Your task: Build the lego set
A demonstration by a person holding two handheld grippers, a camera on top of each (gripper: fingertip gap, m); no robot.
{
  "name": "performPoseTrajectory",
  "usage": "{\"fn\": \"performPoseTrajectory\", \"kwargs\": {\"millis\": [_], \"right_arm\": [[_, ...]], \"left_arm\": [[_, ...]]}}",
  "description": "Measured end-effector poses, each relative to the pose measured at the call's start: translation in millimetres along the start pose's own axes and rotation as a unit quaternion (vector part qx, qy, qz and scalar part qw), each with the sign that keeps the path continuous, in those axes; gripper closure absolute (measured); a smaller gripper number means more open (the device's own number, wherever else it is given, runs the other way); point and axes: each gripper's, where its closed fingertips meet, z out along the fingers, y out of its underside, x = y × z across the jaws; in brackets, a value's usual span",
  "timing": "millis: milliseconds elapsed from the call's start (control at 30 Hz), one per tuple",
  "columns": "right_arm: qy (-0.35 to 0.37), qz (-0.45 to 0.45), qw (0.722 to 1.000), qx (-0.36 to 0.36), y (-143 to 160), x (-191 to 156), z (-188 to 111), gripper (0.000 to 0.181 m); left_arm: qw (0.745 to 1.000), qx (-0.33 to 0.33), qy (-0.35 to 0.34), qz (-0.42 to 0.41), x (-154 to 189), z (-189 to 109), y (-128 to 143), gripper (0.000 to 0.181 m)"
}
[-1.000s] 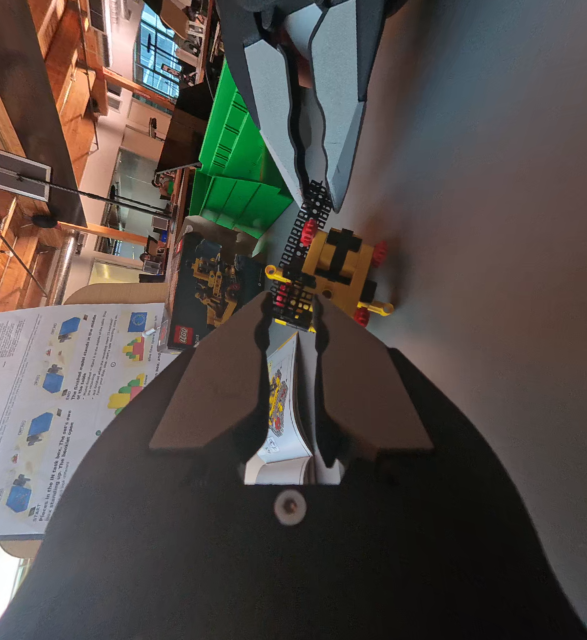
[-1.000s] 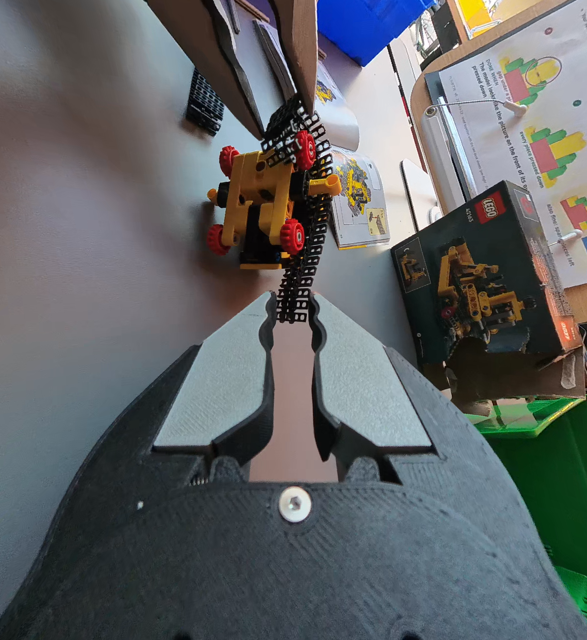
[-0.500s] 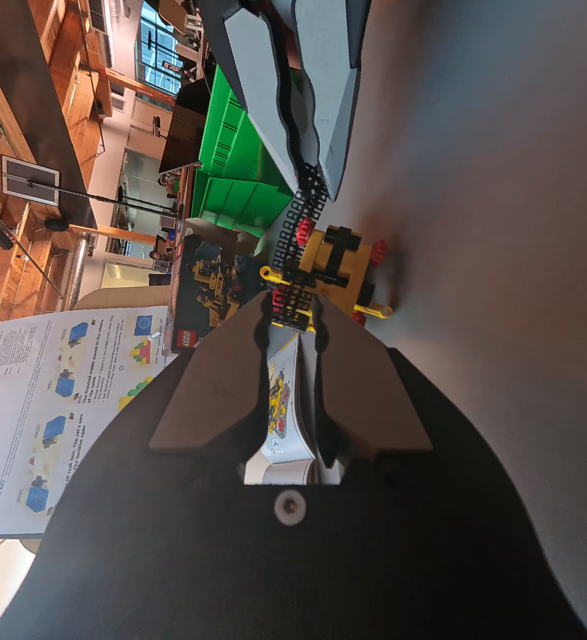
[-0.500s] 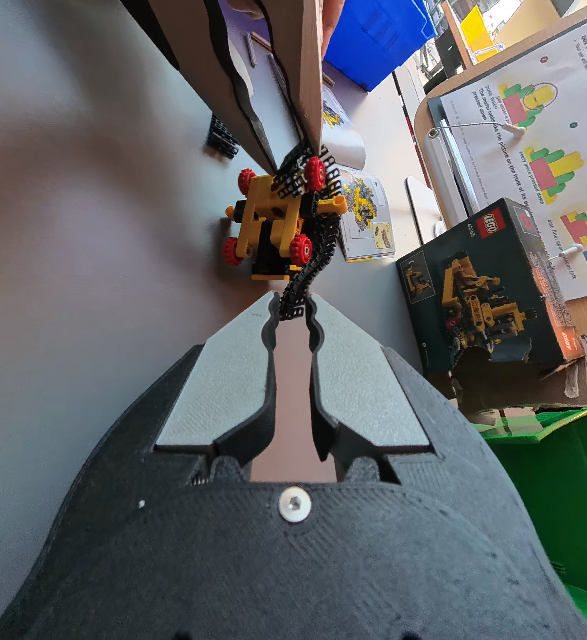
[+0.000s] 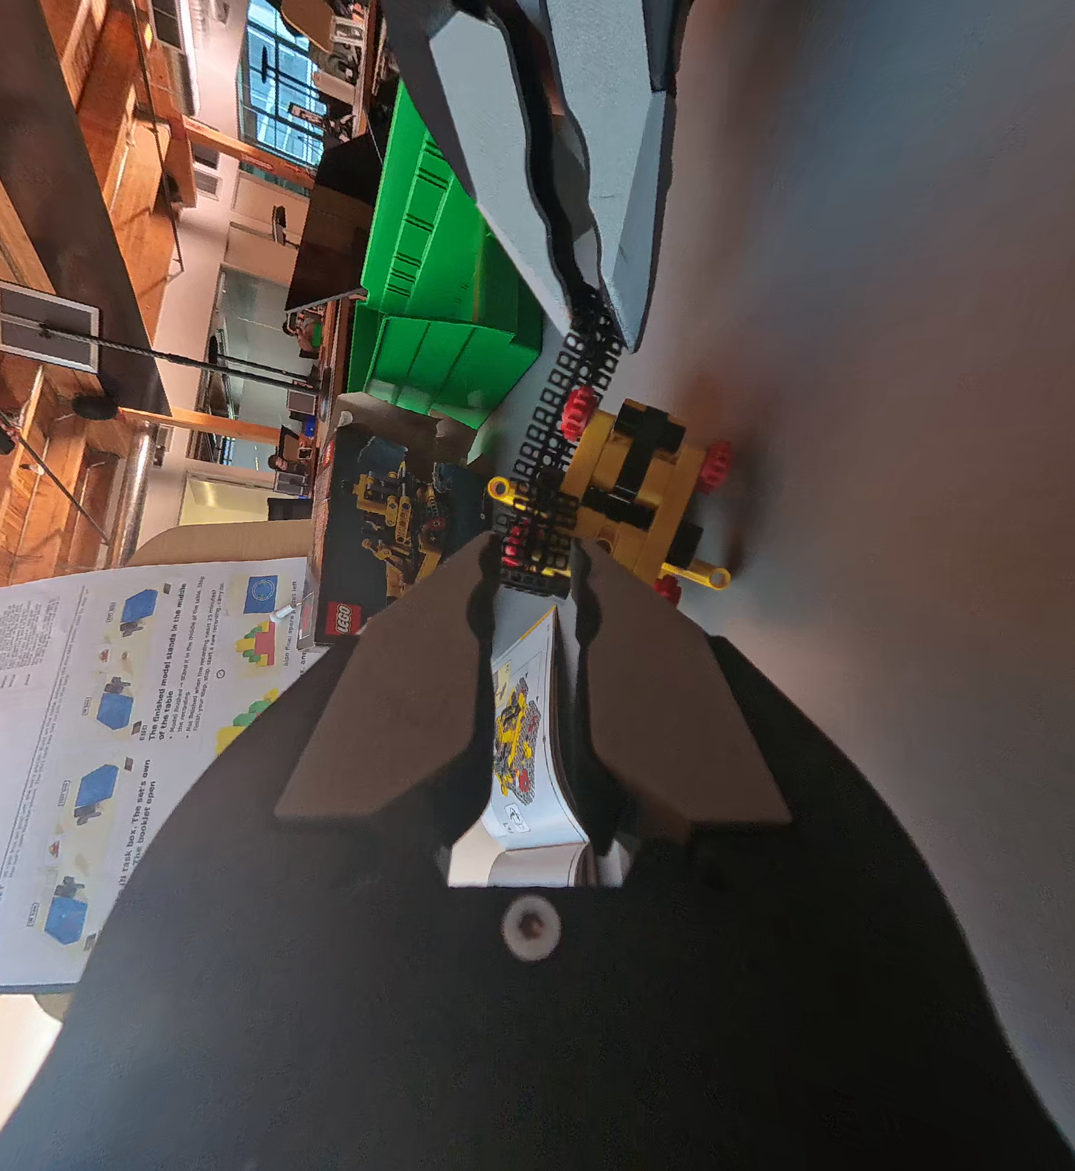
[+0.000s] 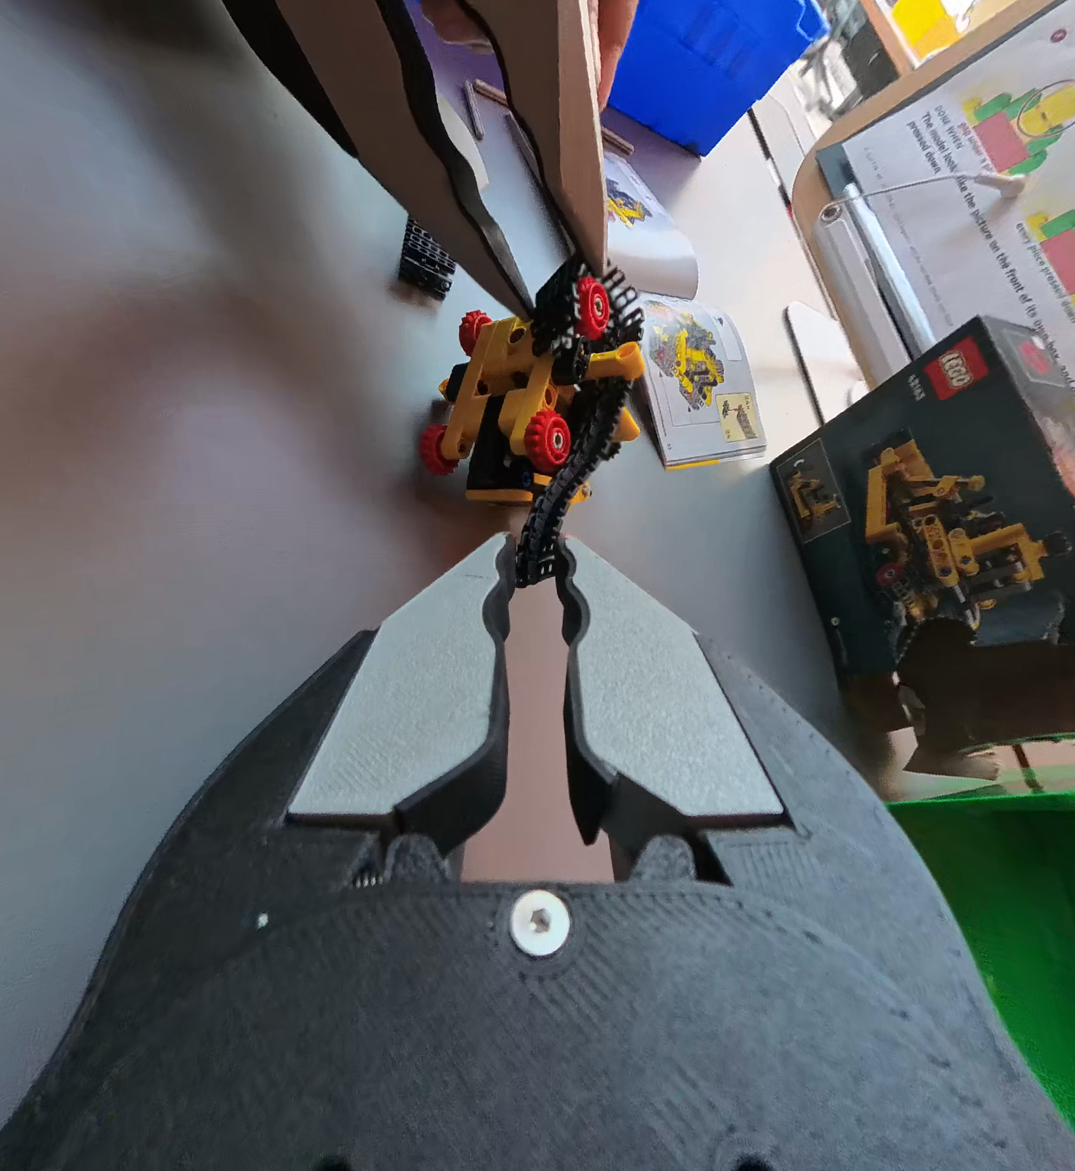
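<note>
A: How many grippers, and what is each doing?

B: Two. The left gripper [image 5: 532, 564] is clamped on one end of a black track chain [image 6: 576, 443], right where it wraps a red wheel. The right gripper [image 6: 535, 557] pinches the chain's other end, fingers nearly together on the links. The chain hangs in a loose wave between them.

A: And the model?

B: One yellow and black model [image 6: 509, 405] sits on the grey bench [image 6: 142, 443] between the two grippers, touching the surface. I count four red toothed wheels [image 6: 547, 437] on it. The chain runs along the side facing the box.

A: Any spare parts?

B: One short black track piece [image 6: 424, 256] lies on the bench beyond the model, apart from it and partly behind the left gripper's finger.

A: What else is around?

B: One open instruction booklet [image 6: 700, 386] just beside the model, one dark set box [image 6: 940, 519] with its flap torn open, a green bin [image 5: 440, 304] near the box, a blue bin [image 6: 706, 70] farther off, and a printed instruction sheet [image 5: 97, 729] propped behind. In the left wrist view the left gripper's fingers cover much of the booklet.
</note>
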Motion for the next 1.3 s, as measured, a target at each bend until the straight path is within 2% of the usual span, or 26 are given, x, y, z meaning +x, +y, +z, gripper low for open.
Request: {"fn": "performPoseTrajectory", "kwargs": {"millis": [433, 833, 1067, 1200, 1300], "right_arm": [[-0.047, 0.059, 0.997, 0.005, 7, -2, 0, 0.175], [-0.102, 0.097, 0.990, 0.027, 1, -13, -2, 0.178], [-0.114, 0.093, 0.989, 0.030, -3, -17, -4, 0.178], [-0.117, 0.096, 0.988, 0.030, -3, -18, -3, 0.179], [-0.116, 0.092, 0.989, 0.029, -3, -18, -3, 0.179]], "left_arm": [[0.999, 0.040, 0.010, 0.018, 0, -7, -6, 0.163], [0.998, 0.050, -0.012, 0.024, -1, -7, -8, 0.164], [0.996, 0.036, -0.031, 0.072, 4, -5, -5, 0.167], [0.997, 0.051, -0.025, 0.052, 2, -9, -11, 0.164], [0.996, 0.086, -0.016, 0.012, -4, -18, -22, 0.159]]}}
